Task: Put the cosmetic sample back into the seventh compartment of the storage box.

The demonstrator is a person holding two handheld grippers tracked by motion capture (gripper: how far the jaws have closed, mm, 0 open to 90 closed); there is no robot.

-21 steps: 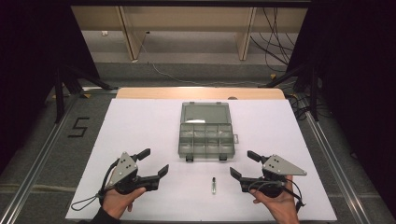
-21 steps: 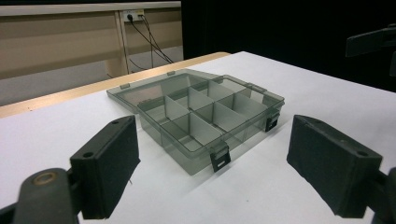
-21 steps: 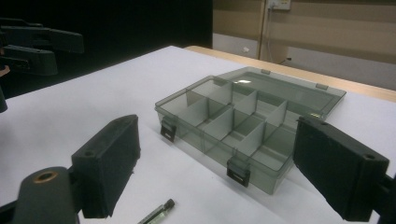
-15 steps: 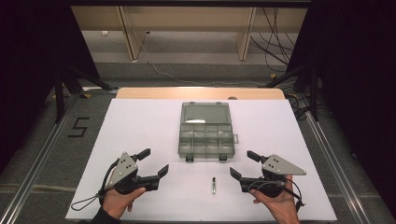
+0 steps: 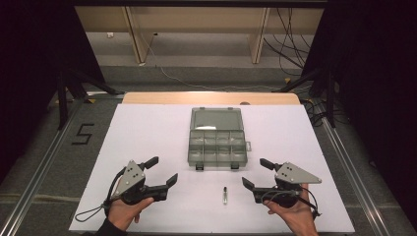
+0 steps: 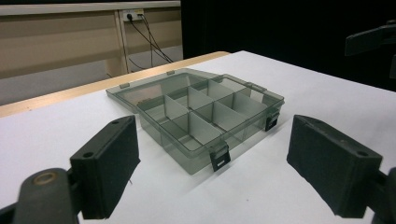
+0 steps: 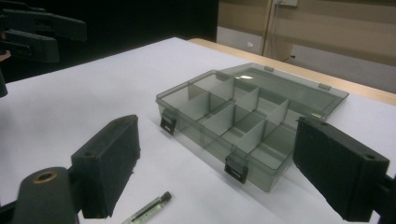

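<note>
A clear grey compartment box [image 5: 217,142] lies open in the middle of the white table, its lid [image 5: 216,118] folded back flat; the compartments look empty [image 6: 205,112] [image 7: 243,116]. A small slim vial-like item with a dark cap [image 5: 225,194] [image 7: 149,207] lies on the table in front of the box. My left gripper [image 5: 162,171] rests at the front left, open, nothing between its jaws. My right gripper [image 5: 255,173] rests at the front right, open, with the small item lying to its left.
The white table [image 5: 147,132] has a wooden strip along its far edge. Metal rails [image 5: 44,162] run down both sides. A wooden shelf unit [image 5: 196,19] and cables stand behind. The number 5 [image 5: 82,133] is marked on the floor at left.
</note>
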